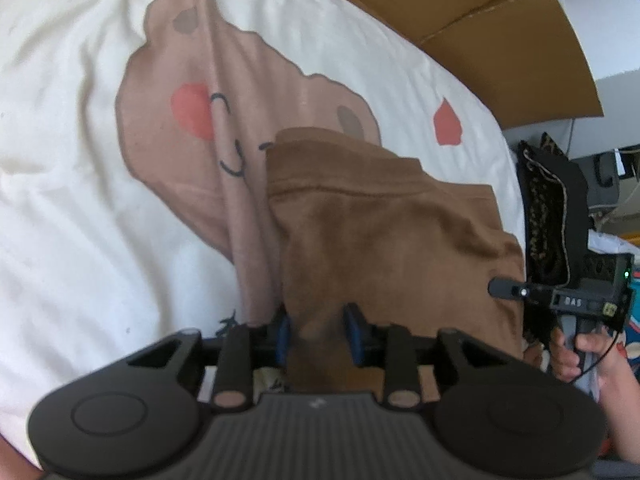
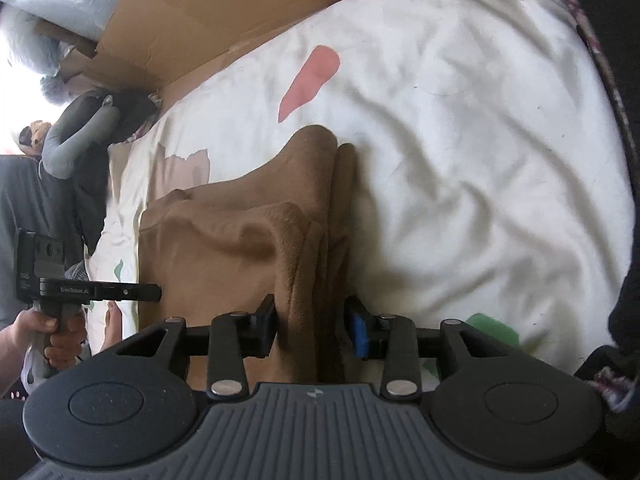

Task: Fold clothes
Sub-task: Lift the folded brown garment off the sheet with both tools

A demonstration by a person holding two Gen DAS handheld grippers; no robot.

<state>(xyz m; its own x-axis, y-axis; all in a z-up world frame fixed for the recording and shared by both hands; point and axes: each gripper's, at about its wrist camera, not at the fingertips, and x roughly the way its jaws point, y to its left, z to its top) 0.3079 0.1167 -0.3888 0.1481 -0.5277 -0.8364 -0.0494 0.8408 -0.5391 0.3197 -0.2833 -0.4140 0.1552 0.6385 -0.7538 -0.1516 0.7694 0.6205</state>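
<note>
While both jaws clamped bunched brown garment point(image 1: 384, 232) between them, left gripper point(image 1: 318, 334) and right gripper point(image 2: 312, 328) needed level, matched pulls.

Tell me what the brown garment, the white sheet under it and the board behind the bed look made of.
Brown garment: soft napped knit, probably fleece or brushed cotton; matte, fuzzy surface, thick rounded folds.
White sheet: thin woven fabric, likely cotton; matte, fine sharp creases, printed with pink and tan shapes.
Board: corrugated cardboard by its look; flat tan panels with straight fold lines.
</note>
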